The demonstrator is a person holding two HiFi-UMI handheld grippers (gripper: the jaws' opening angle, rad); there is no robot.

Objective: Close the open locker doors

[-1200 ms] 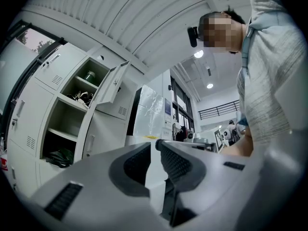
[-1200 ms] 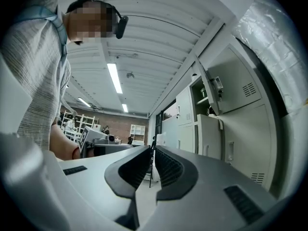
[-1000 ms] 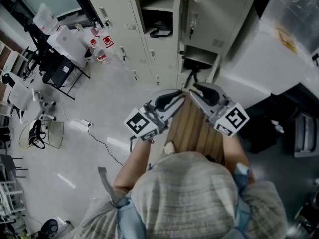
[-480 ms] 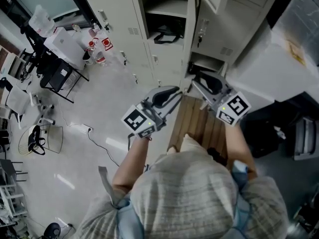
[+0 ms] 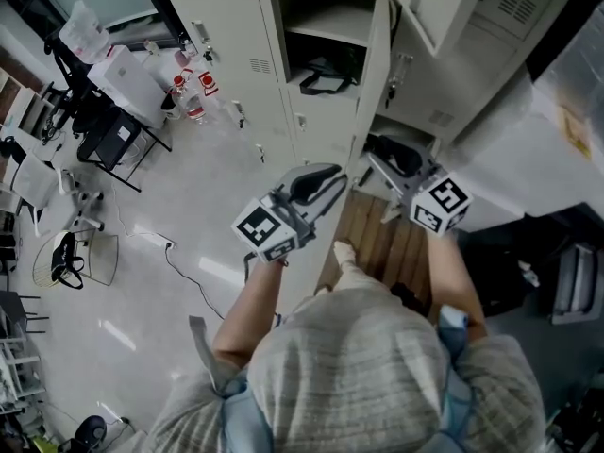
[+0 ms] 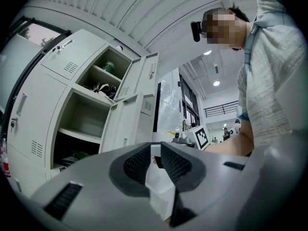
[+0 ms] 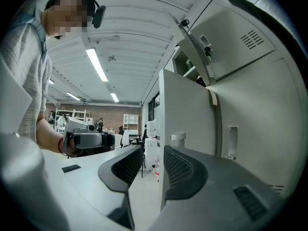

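Note:
The pale grey lockers (image 5: 226,36) stand ahead. A lower door (image 5: 375,64) hangs open, seen edge-on, and an upper door (image 5: 444,8) is swung out to the right. My right gripper (image 5: 373,156) is at the lower door's free edge. Its jaws have just been opening and stand open. In the right gripper view that door's edge (image 7: 162,109) lines up with the gap of the right gripper (image 7: 153,155), and no pad presses on it. My left gripper (image 5: 330,179) is shut and hovers left of the door, where the left gripper (image 6: 155,150) shows only a thin slit.
A black bag (image 5: 326,74) lies in the open lower compartment. A slatted wooden platform (image 5: 377,239) is underfoot. At the left are a table with bottles (image 5: 184,88), chairs (image 5: 38,182) and a cable (image 5: 179,262) on the floor. Dark equipment (image 5: 566,272) stands at the right.
The person has stepped towards the lockers, which now sit lower and larger in the head view. Both grippers have moved forward, the right one up to the lower door's edge.

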